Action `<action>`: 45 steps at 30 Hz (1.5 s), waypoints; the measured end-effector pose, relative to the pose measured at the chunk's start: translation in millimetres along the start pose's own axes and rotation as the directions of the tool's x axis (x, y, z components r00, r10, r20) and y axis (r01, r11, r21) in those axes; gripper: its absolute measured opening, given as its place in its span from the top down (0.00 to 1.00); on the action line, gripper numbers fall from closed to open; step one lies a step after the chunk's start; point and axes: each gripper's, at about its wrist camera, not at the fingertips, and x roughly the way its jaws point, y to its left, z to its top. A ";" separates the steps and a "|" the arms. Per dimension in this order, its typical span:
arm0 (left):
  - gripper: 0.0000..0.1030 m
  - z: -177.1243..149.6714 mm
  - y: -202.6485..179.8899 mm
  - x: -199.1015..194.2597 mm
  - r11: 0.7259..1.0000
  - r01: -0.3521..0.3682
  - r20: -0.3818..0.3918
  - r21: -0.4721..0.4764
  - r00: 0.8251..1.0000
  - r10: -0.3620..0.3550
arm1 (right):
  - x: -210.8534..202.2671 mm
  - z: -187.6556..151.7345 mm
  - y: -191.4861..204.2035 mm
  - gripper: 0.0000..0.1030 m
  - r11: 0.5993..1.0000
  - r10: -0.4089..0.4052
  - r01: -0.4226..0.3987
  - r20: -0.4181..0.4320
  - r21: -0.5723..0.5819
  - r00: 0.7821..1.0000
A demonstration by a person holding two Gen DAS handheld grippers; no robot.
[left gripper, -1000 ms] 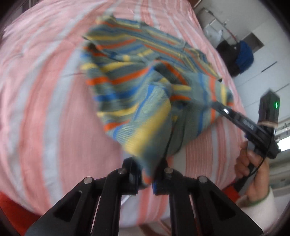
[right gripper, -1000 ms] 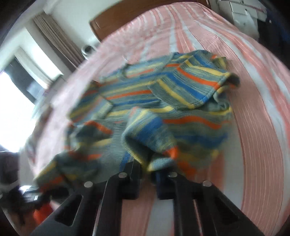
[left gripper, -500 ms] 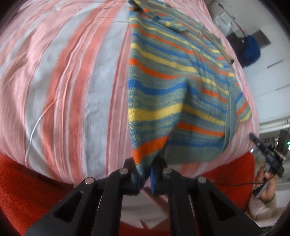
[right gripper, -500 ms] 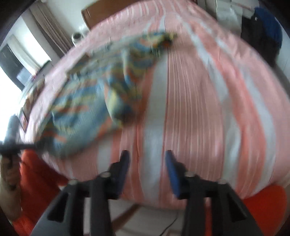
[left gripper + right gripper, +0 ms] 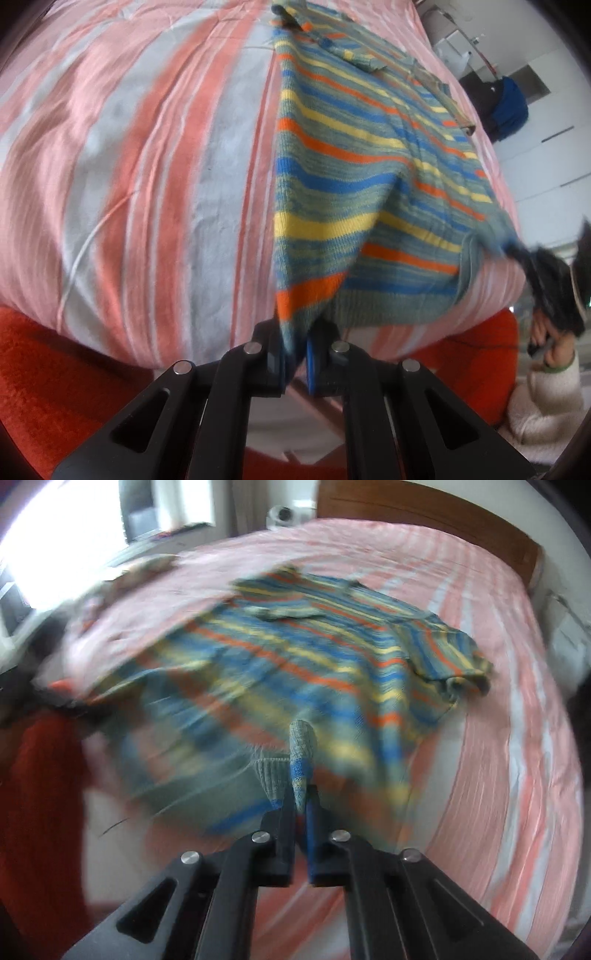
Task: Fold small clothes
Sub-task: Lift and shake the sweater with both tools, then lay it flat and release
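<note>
A small knitted striped sweater [image 5: 354, 173], blue, yellow, orange and grey-green, lies spread on the pink-and-white striped bed [image 5: 147, 155]. My left gripper [image 5: 295, 354] is shut on its near hem corner at the bed's edge. My right gripper [image 5: 301, 812] is shut on the other hem corner of the sweater [image 5: 303, 664]; it also shows at the right of the left wrist view [image 5: 543, 273], blurred. The hem is stretched between them. One sleeve [image 5: 450, 664] lies bunched at the far right.
A wooden headboard [image 5: 424, 517] stands at the bed's far end. A red rug or cover [image 5: 55, 369] lies below the bed's near edge. A dark bag with blue cloth [image 5: 506, 107] sits by white cupboards. A bright window [image 5: 55, 535] is at the left.
The right gripper, open and off the sweater half a second ago, has closed on the hem corner. The sweater has been spread flat from a crumpled heap. The left gripper has kept its hold.
</note>
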 end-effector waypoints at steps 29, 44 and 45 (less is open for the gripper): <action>0.98 -16.6 -6.6 -4.2 0.996 -0.054 -0.027 0.069 0.998 0.056 | -34.6 -94.7 -65.8 0.96 0.862 0.212 -0.155 -0.065 0.483 0.975; 0.65 -26.0 38.7 -7.0 0.980 -0.201 -0.034 0.003 0.979 0.201 | 6.4 -126.2 -81.3 0.57 0.843 0.117 -0.002 -0.180 0.538 0.977; 0.49 -23.8 40.3 -20.2 0.972 -0.236 0.008 0.008 0.972 0.236 | -5.8 -128.9 -81.0 0.49 0.846 0.073 0.033 -0.177 0.531 0.981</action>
